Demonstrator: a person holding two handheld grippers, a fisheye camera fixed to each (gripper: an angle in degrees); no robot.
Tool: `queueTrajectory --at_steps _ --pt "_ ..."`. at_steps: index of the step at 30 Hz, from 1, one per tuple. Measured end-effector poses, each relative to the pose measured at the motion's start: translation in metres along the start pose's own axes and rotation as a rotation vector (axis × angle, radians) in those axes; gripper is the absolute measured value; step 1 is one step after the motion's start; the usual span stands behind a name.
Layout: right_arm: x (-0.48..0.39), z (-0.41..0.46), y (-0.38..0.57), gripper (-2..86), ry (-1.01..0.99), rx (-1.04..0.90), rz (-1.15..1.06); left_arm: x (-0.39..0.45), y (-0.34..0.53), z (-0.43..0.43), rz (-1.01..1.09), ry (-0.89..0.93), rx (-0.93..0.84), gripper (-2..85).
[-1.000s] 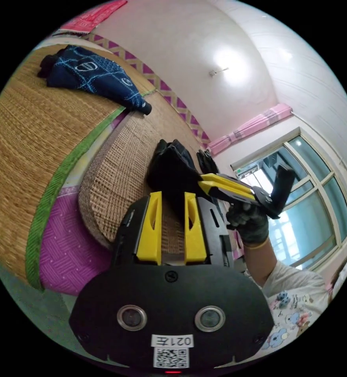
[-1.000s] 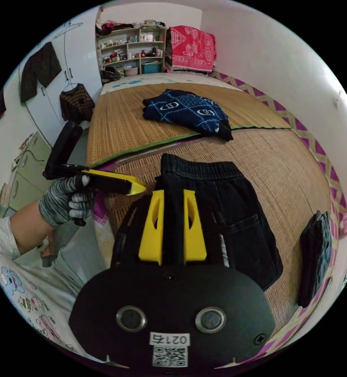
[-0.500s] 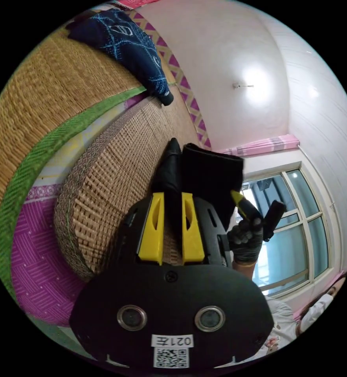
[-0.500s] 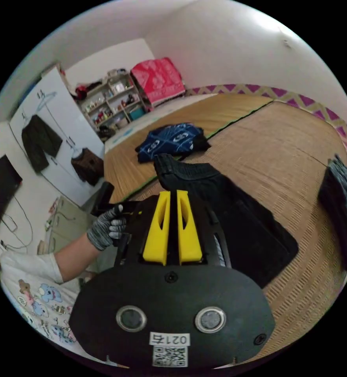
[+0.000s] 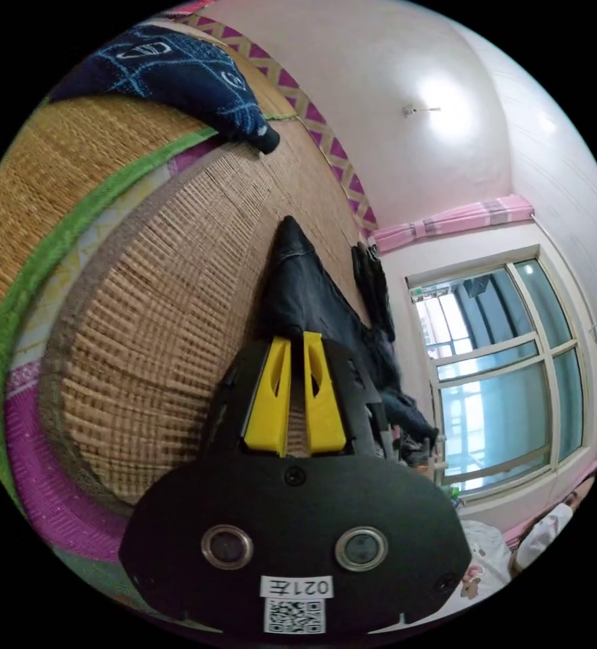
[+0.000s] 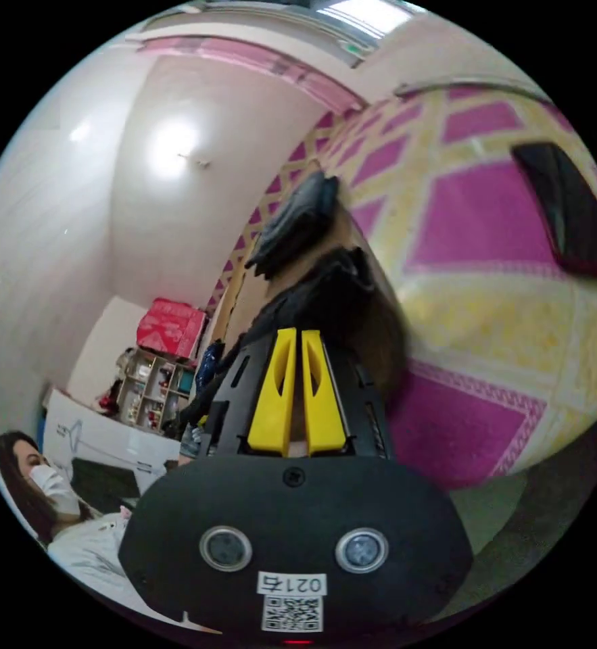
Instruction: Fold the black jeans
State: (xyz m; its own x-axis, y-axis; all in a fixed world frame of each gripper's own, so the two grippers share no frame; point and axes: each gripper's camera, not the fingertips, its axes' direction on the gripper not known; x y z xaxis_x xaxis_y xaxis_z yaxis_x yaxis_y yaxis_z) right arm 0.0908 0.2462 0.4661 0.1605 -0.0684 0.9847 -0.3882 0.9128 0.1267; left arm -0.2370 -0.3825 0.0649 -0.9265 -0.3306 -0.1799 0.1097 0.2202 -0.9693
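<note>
Left gripper (image 5: pixel 297 338) jaws nearly together at near edge of black jeans (image 5: pixel 305 291) on woven mat (image 5: pixel 149 324).

Daylight came through the window (image 5: pixel 497 378); a glare patch (image 5: pixel 447 111) shone on the wall. Fisheye edges curved strongly, and the right gripper view was blurred.

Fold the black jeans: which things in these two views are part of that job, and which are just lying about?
Part of the job:
- black denim jeans, lying on the woven straw mat
- left tool, jaws close together at the jeans' edge
- right tool, jaws close together by dark cloth

Lying about:
- navy blue patterned garment
- dark folded clothes pile
- flat black object on the pink and yellow mat
</note>
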Motion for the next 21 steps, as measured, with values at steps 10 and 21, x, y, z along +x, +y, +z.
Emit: queueTrajectory --at_steps 10,21 --pt "0.040 -0.105 -0.010 5.8 0.011 0.063 -0.023 0.095 0.071 0.011 0.336 -0.224 0.179 0.9" --pt "0.061 -0.125 -0.100 15.6 0.158 -0.027 0.055 0.270 0.108 0.237 0.907 -0.234 -0.282 11.8"
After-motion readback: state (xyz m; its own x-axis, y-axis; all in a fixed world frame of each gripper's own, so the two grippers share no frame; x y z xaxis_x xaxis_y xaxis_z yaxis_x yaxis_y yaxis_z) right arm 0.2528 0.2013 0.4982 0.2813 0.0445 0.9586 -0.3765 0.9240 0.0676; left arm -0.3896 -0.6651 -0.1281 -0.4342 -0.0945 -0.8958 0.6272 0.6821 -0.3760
